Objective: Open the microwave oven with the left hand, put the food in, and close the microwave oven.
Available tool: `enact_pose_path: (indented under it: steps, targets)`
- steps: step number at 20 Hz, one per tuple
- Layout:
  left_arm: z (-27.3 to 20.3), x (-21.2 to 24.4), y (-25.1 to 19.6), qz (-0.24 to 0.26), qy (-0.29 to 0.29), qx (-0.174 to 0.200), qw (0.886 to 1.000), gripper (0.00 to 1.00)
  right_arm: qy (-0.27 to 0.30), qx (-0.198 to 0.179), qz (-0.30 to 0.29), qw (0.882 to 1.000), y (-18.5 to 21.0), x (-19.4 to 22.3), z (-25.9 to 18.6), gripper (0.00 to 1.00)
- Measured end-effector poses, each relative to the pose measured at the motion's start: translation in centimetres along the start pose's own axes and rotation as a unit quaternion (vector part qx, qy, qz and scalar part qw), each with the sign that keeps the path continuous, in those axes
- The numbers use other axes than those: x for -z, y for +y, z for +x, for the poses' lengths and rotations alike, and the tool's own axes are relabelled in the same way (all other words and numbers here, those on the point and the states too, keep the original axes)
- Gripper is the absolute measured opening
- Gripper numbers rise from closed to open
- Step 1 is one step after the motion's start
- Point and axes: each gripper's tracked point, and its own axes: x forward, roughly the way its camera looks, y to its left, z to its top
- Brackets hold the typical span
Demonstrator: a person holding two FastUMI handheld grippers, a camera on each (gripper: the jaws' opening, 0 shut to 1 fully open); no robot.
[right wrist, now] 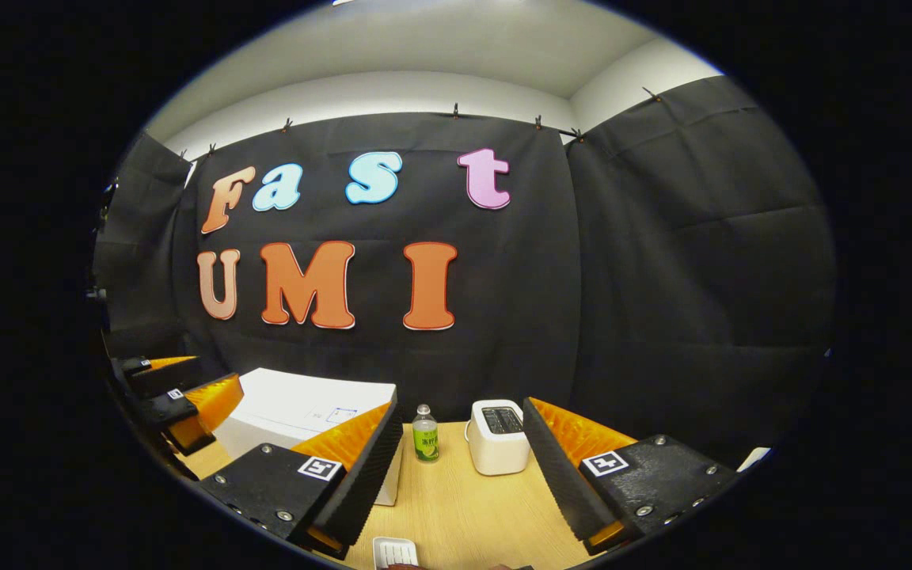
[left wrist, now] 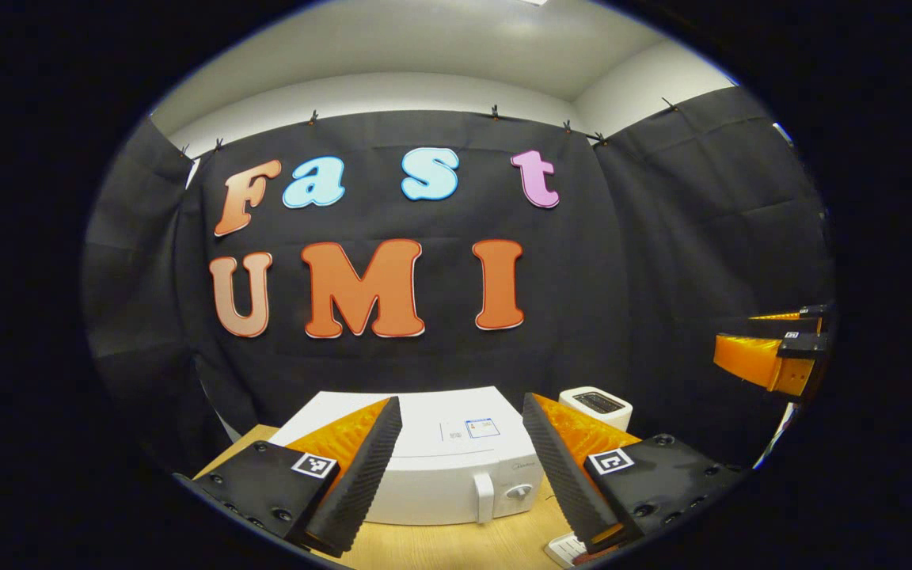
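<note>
Progress so far looks like basically zero. In the left gripper view the left gripper (left wrist: 462, 467) hangs above the wooden surface (left wrist: 456, 546) with its jaws spread wide and nothing between them. The white microwave oven (left wrist: 432, 463) sits straight ahead on the surface, door shut, with its handle (left wrist: 484, 497) and a knob (left wrist: 518, 491) facing the camera. A white toaster (left wrist: 597, 406) stands just behind it to the right, and the right gripper (left wrist: 773, 348) pokes in from the right edge, well apart from the oven.

In the right gripper view the right gripper (right wrist: 462, 467) is also gaping and empty. The microwave is off to the left, partly behind one finger, with a small green-label bottle (right wrist: 425, 434) and the toaster beside it. At the bottom edge there's a white tray (right wrist: 395, 552), possibly the food, but it's cut off so I can't tell.

So, my read: open, load and close are all still left.
</note>
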Motion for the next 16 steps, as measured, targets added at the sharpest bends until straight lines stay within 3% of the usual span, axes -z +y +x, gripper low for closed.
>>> enact_pose_path:
  steps: [4,6,8,9,10,11,13,15,16]
  targets:
    - [1.7,6.2,-1.8,0.007,0.042,0.012,0.999,0.99,0.016,-0.004,-0.005,1.000,0.3,2.2,-1.0,0.94]
    - [2.6,9.1,-2.5,0.015,0.063,0.018,0.998,0.94,0.024,-0.006,-0.012,1.000,0.5,3.1,-1.5,0.95]
    - [3.5,11.9,-2.9,0.022,0.083,0.018,0.996,1.00,0.032,-0.007,-0.015,0.999,0.6,3.9,-1.9,0.95]
    - [4.0,13.5,-3.1,0.025,0.095,0.017,0.995,0.94,0.036,-0.008,-0.015,0.999,0.6,4.2,-2.1,0.95]
    - [4.5,15.3,-3.1,0.026,0.113,0.014,0.993,1.00,0.040,-0.008,-0.016,0.999,0.4,4.5,-2.3,0.95]
    - [4.7,16.9,-3.2,0.024,0.132,0.011,0.991,1.00,0.042,-0.005,-0.018,0.999,0.1,4.6,-2.5,0.95]
    - [5.3,18.5,-3.6,0.018,0.146,0.015,0.989,0.94,0.046,0.003,-0.023,0.999,-0.7,4.8,-2.7,0.95]
    - [5.9,19.7,-4.0,0.021,0.154,0.020,0.988,1.00,0.050,0.014,-0.024,0.998,-1.7,5.1,-3.0,0.95]
    - [6.1,20.3,-4.1,0.023,0.159,0.022,0.987,0.94,0.053,0.018,-0.021,0.998,-2.1,5.3,-3.1,0.95]
